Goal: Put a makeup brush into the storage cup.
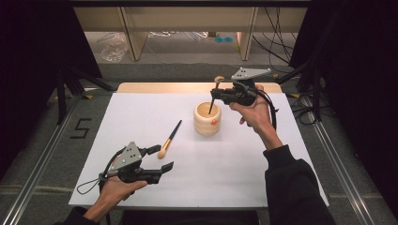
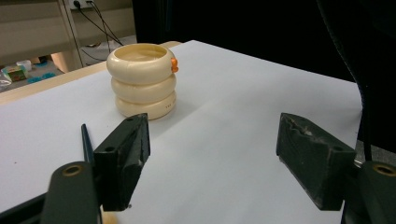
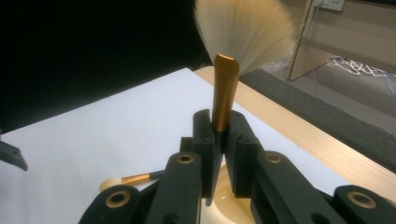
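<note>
High view shows the cream holder [image 1: 207, 118], a ribbed cup with a small orange knob on its side, standing on the white table [image 1: 141, 108]; every place below is given from that cup. Directly above its mouth, the right gripper [image 1: 216, 93] pinches a fan brush [image 3: 225, 91] by its gold ferrule, bristles up and dark handle pointing down into the opening. The right gripper view confirms the jaws pressed tight on the ferrule with the cup's rim just beneath. A second brush [image 1: 169, 140] lies flat on the table, near the cup on its left, tuft end toward the person. Farther out on that side and nearer the person, the left gripper [image 1: 162, 158] rests with its jaws spread and nothing between them. The step in hand looks like dropping the fan brush into the cup. To do it well, keep the handle upright and centred over the mouth, lower until the tip is well inside, then release gently so the brush leans on the rim without tipping the cup.
</note>
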Demonstrator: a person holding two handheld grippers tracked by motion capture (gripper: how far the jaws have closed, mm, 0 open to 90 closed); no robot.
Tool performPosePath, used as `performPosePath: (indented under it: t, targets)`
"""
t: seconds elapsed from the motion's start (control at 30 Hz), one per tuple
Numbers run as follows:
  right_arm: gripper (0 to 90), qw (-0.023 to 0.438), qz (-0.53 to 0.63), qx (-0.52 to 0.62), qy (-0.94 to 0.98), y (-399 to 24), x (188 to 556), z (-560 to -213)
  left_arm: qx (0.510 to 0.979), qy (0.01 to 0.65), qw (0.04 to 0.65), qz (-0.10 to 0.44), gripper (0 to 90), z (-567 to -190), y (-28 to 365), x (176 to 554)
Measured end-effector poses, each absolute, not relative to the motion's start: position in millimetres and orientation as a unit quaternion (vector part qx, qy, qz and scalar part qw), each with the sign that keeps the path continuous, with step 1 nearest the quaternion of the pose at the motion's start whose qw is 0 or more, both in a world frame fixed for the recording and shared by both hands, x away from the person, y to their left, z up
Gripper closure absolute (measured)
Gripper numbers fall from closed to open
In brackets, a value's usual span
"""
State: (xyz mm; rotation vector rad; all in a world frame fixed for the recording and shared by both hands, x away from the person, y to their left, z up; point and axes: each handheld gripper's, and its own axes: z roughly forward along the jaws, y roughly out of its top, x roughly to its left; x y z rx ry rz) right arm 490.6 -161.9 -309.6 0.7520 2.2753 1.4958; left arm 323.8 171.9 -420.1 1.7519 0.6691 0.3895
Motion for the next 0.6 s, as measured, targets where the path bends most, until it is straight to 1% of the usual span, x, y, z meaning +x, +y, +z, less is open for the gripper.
performPosePath:
  t: [0.37, 0.4, 0.47, 0.6]
  targets:
    - [84.5, 0.157, 0.511, 0.276, 0.799, -158.5, 503.5, -317.5, 0.747, 0.287, 0.576, 0.166, 26.2, -420.1, 171.9, 323.9]
    - [84.6, 0.162, 0.512, 0.276, 0.797, -158.8, 506.0, -318.5, 0.747, 0.287, 0.576, 0.166, 26.3, -420.2, 171.9, 324.0]
    - [84.6, 0.154, 0.509, 0.281, 0.799, -158.6, 507.5, -319.3, 0.747, 0.287, 0.576, 0.166, 26.2, -420.2, 171.8, 324.1]
    - [84.5, 0.159, 0.51, 0.282, 0.797, -159.4, 514.6, -324.0, 0.747, 0.288, 0.575, 0.166, 26.2, -420.4, 172.0, 324.1]
